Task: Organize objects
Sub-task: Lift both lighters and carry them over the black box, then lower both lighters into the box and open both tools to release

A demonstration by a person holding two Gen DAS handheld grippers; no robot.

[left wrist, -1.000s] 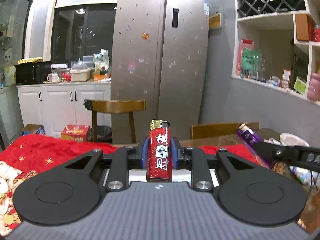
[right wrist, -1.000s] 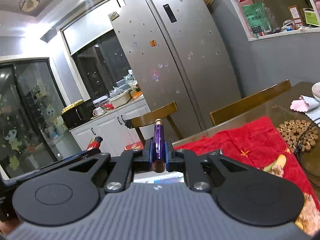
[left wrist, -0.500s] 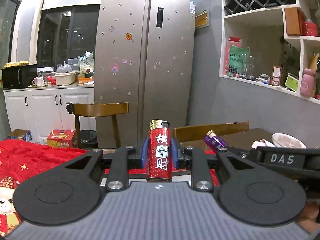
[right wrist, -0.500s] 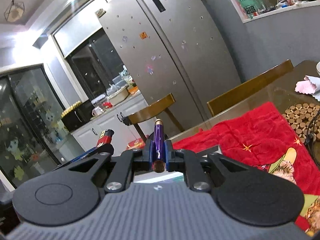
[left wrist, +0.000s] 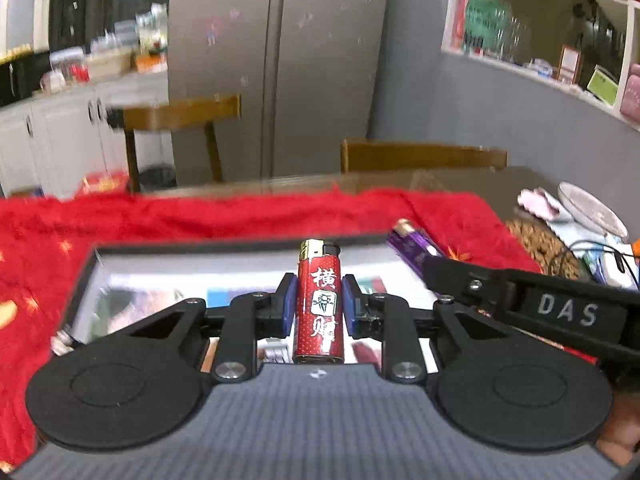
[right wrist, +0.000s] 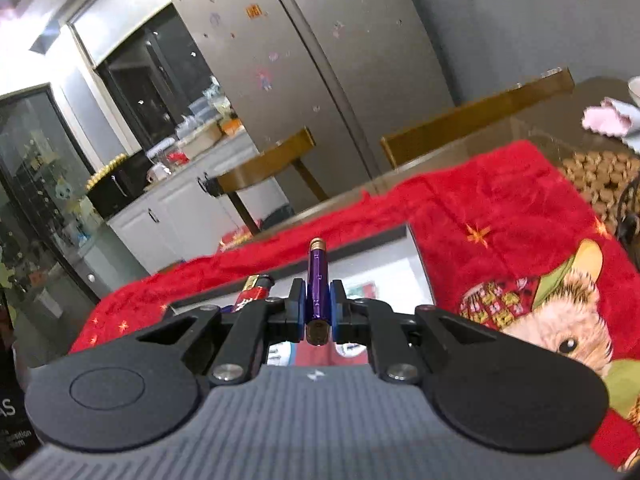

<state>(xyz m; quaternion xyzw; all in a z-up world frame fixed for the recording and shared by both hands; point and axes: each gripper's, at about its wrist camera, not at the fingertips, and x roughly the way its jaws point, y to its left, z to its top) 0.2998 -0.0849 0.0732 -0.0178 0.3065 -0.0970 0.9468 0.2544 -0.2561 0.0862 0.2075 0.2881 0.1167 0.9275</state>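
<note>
My left gripper [left wrist: 319, 304] is shut on a red lighter [left wrist: 319, 308] with white characters, held upright between the blue pads. It hangs over a black-rimmed box [left wrist: 224, 245] with a pale inside that lies on the red cloth. My right gripper [right wrist: 318, 306] is shut on a slim purple lighter [right wrist: 318, 292] with a gold tip, over the same box [right wrist: 416, 256]. The right gripper's purple lighter [left wrist: 412, 246] shows at the right of the left wrist view. The red lighter [right wrist: 254, 290] shows at the left of the right wrist view.
A red printed cloth [right wrist: 500, 216] covers the table. Past its right edge lie a cork mat [left wrist: 540, 240], a pink cloth [left wrist: 538, 202], a plate [left wrist: 592, 210] and cables. Two wooden chairs [left wrist: 420, 156] stand behind the table, before a steel fridge [left wrist: 280, 60].
Both grippers have come down and tilted toward the table, each keeping its lighter. The box on the red cloth, hardly seen before, now fills the middle of both views.
</note>
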